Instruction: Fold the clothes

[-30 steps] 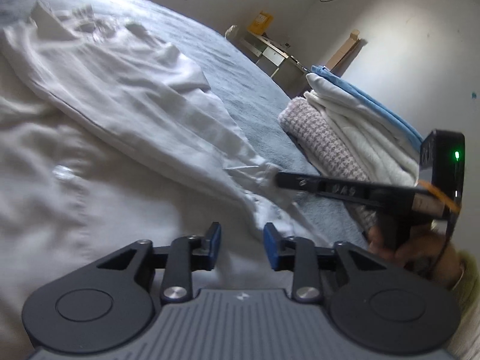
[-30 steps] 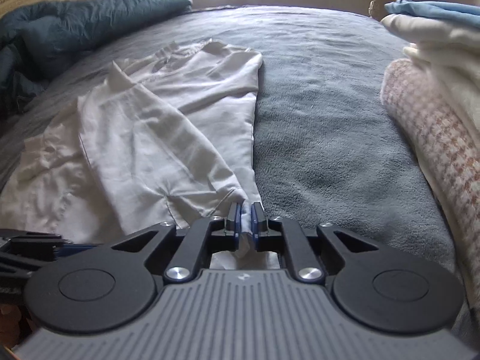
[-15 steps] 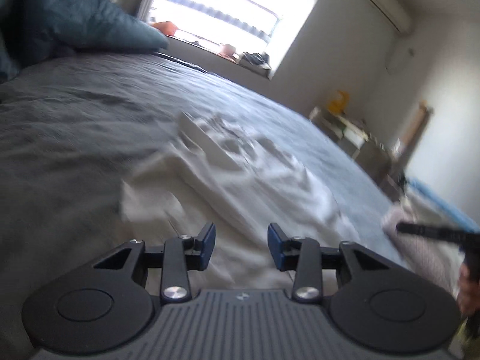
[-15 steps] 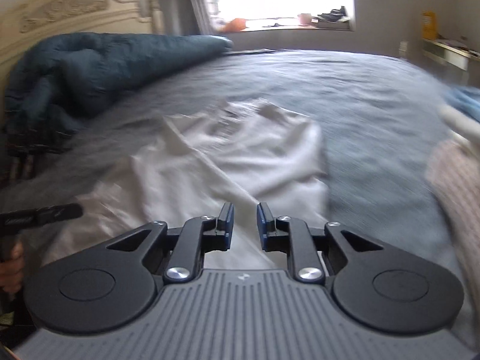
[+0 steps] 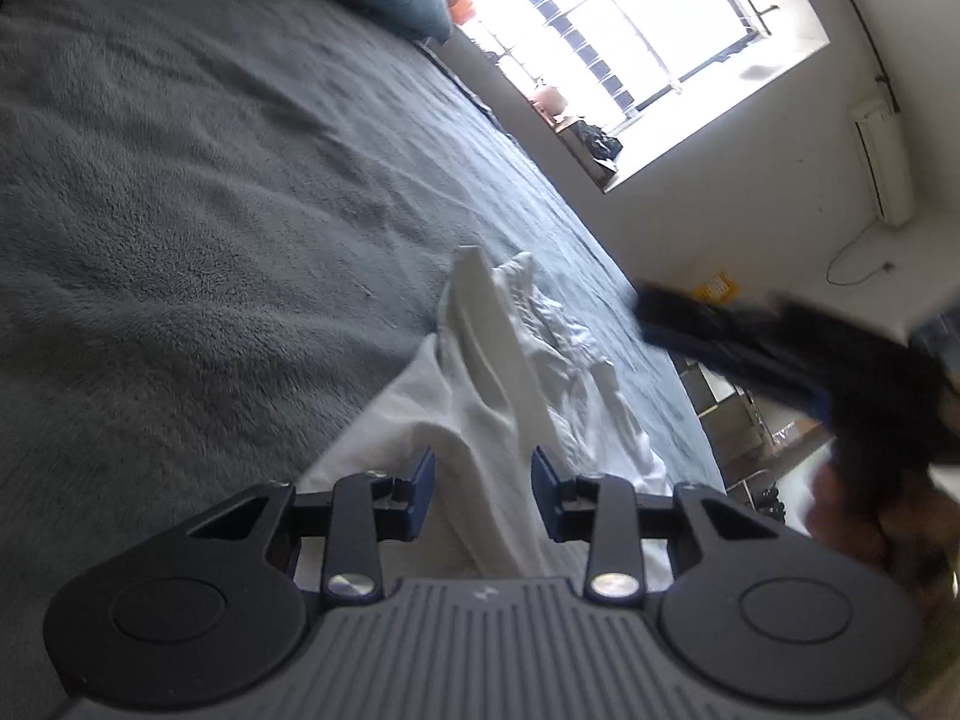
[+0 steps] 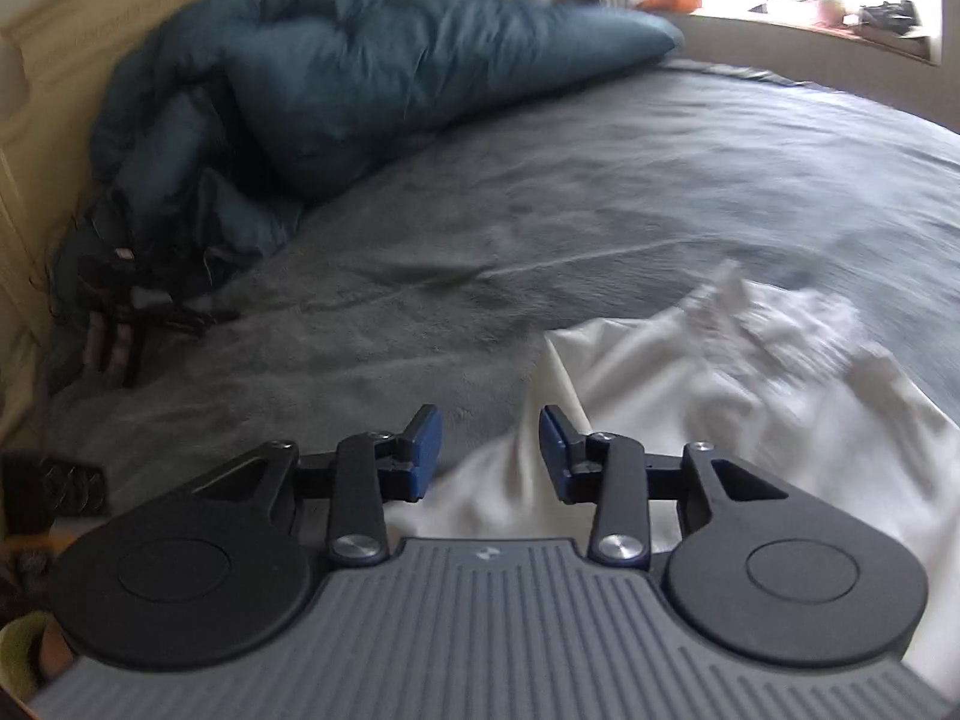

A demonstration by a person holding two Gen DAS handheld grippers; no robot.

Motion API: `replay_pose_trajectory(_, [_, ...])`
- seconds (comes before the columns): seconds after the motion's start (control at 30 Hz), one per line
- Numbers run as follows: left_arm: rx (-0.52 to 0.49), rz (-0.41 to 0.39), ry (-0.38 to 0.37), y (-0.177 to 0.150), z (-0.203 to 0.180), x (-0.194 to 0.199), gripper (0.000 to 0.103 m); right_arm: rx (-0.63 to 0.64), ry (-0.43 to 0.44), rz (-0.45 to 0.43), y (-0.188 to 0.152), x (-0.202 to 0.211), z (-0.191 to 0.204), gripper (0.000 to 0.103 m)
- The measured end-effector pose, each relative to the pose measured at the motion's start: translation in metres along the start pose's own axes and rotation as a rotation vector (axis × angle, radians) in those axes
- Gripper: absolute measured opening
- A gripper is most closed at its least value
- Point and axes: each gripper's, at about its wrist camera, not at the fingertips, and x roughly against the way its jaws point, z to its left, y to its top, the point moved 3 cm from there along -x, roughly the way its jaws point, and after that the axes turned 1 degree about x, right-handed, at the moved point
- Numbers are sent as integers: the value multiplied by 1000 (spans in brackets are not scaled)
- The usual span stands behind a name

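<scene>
Left wrist view: we find both the left gripper (image 5: pixel 483 495) and the right gripper (image 6: pixel 490 455) spread wide, gripping nothing; the loose white shirt (image 5: pixel 510 420) toward 12 o'clock risks bunching.

At the right of the left wrist view the right gripper (image 5: pixel 750 348) is a dark smear, so how its jaws stand cannot be told, and the hand (image 5: pixel 870 516) under it is a blur cut off by the right edge. The near end of the white shirt (image 5: pixel 498 420) is hidden behind the left gripper's body at the bottom, and in the right wrist view its far collar end (image 6: pixel 774 324) is streaked with blur. A dark tangle (image 6: pixel 120 282) at the left of that view, beside the blue duvet (image 6: pixel 360 78), is too unclear to name.
</scene>
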Motion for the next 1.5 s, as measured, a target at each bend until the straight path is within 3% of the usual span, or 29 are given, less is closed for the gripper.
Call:
replay_pose_trajectory(0.13, [73,17,-13,5,21,-13,26,99,-86,80,20,-66,10,36])
replay_pose_trajectory(0.27, [76,17,-38,6,31,-16,21,147,-147,137,21,-93,9,35])
replay_pose_trajectory(0.33, [57,13,-43,5,32,-17,10,170,-177,165,22,-106,8,33])
replay_pose_trajectory(0.37, [39,9,-43,4,31,-16,3,182,-192,180,22,-113,8,23])
replay_pose_trajectory(0.43, [8,-7,-41,2,30,-16,2,205,-222,208,23,-126,7,6])
replay_pose_trajectory(0.47, [0,-18,-38,2,29,-15,2,217,-237,222,24,-133,7,2])
replay_pose_trajectory(0.67, [63,-94,-30,5,42,0,1,35,-161,100,30,-118,-24,0])
replay_pose_trajectory(0.9, [160,-142,-31,10,59,5,1,-206,-42,34,27,-128,-58,0])
replay_pose_trajectory(1.23, [179,-156,-4,7,64,14,3,-356,10,-76,22,-152,-80,4])
replay_pose_trajectory(1.37, [137,-175,1,8,58,25,13,-451,54,-148,26,-131,-97,4])
replay_pose_trajectory(1.5, [-30,-151,13,18,41,36,25,-386,90,-110,26,-102,-93,7])
